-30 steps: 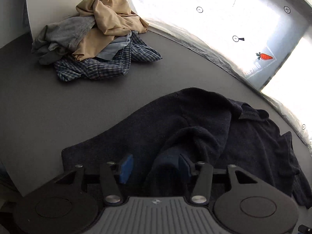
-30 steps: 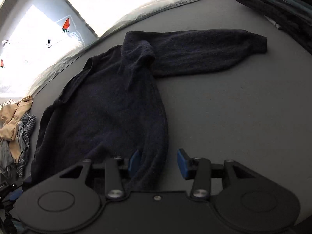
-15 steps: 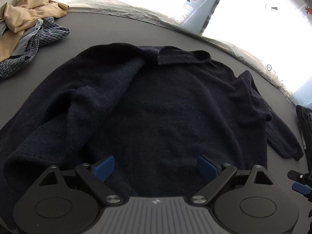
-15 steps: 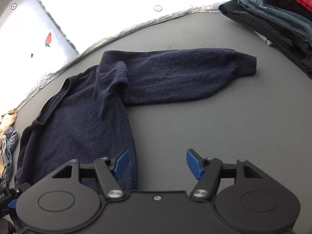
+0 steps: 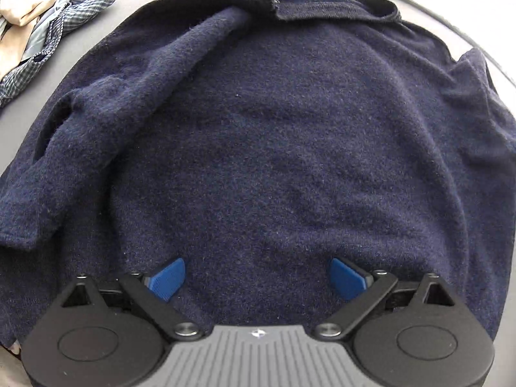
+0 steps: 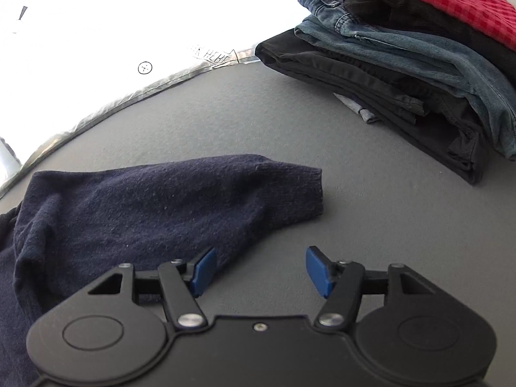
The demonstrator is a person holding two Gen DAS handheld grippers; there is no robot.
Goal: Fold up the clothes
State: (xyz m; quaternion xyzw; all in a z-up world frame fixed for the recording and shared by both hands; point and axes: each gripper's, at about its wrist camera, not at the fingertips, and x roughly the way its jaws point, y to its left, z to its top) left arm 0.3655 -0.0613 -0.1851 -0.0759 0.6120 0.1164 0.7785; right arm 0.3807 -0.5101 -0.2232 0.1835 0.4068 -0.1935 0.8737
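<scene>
Left gripper: jaws opening wide above the sweater's body, gripping nothing.
Right gripper: jaws closing, half-spread, bare table between the pads, sleeve beside the left pad.
Navy sweater: spread flat mid-table, collar toward the far edge.
Folded stack: far right corner.
Unfolded pile: far left corner.

Flat grey matte table surface fills both views. Beyond its far edge lies a crinkled silvery sheet with printed black marks, overexposed to white by strong light.
</scene>
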